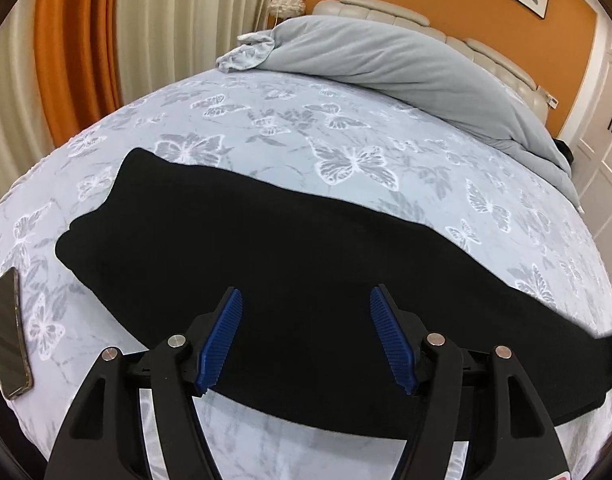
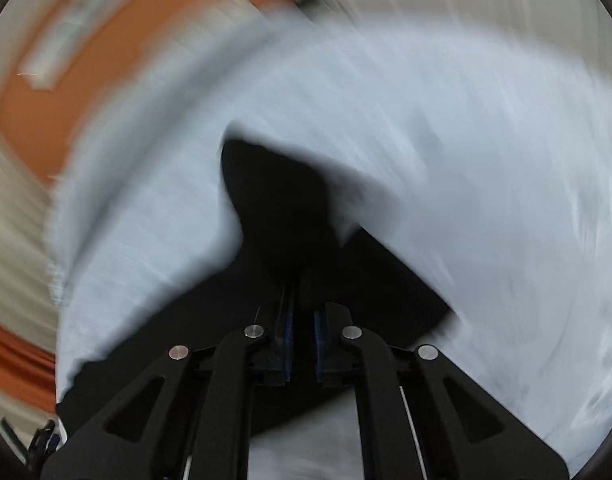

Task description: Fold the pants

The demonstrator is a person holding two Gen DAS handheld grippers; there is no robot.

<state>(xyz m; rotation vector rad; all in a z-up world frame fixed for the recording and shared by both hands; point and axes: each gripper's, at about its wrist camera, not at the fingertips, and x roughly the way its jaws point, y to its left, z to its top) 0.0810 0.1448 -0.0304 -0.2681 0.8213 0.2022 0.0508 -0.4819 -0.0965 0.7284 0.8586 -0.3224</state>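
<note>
Black pants (image 1: pixel 265 248) lie flat across the bed, running from the left to the lower right in the left wrist view. My left gripper (image 1: pixel 306 300) is open and empty, its blue pads just above the near edge of the pants. In the blurred right wrist view my right gripper (image 2: pixel 301 320) is shut on a fold of the black pants (image 2: pixel 277 200), which rise ahead of the fingers in a peak above the sheet.
The bed has a pale blue butterfly sheet (image 1: pixel 346 128). A grey duvet (image 1: pixel 406 68) is heaped at the headboard end. A phone (image 1: pixel 7 332) lies at the bed's left edge. Orange and cream curtains (image 1: pixel 105 40) hang at the left.
</note>
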